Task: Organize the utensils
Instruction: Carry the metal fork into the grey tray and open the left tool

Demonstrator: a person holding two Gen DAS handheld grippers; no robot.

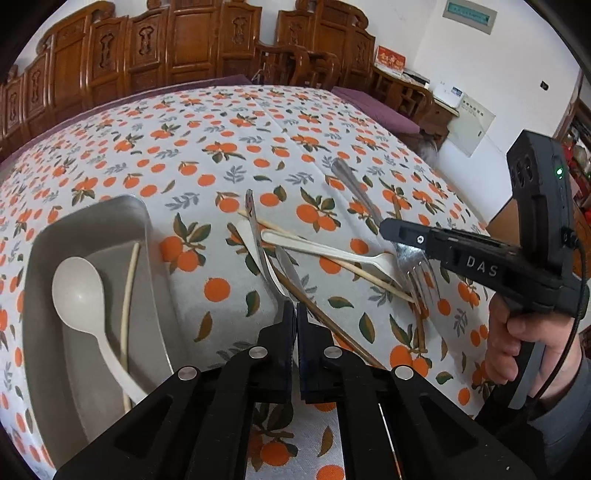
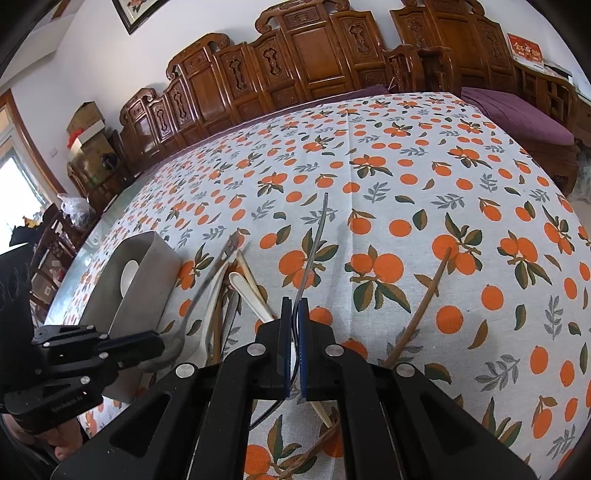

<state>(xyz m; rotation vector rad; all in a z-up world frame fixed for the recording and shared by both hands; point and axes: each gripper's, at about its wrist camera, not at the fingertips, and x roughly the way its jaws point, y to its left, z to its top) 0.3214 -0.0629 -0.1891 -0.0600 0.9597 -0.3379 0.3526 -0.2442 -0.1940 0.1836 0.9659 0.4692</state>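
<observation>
One grey tray (image 1: pixel 92 210) sits on the surface (image 1: pixel 258 129). There are two spoons: one white spoon (image 1: pixel 77 288) and one metal spoon (image 1: pixel 255 225). There are two forks: one metal fork (image 1: pixel 354 188) and one white fork (image 1: pixel 325 251). Four chopsticks are countable: two pale, the tray chopstick (image 1: pixel 129 295) and the loose pale chopstick (image 1: pixel 369 278), and two dark, the long brown chopstick (image 1: pixel 332 326) and the short brown chopstick (image 1: pixel 419 321). Two pairs of tongs show: the left tongs (image 1: pixel 295 314) and the right tongs (image 2: pixel 293 306).

A home dining room

Carved wooden chairs (image 2: pixel 295 62) line a white wall beside a table under an orange-print tablecloth (image 2: pixel 424 206); a framed picture (image 2: pixel 136 13) hangs above, and stacked cardboard boxes (image 2: pixel 88 129) sit in the corner.
</observation>
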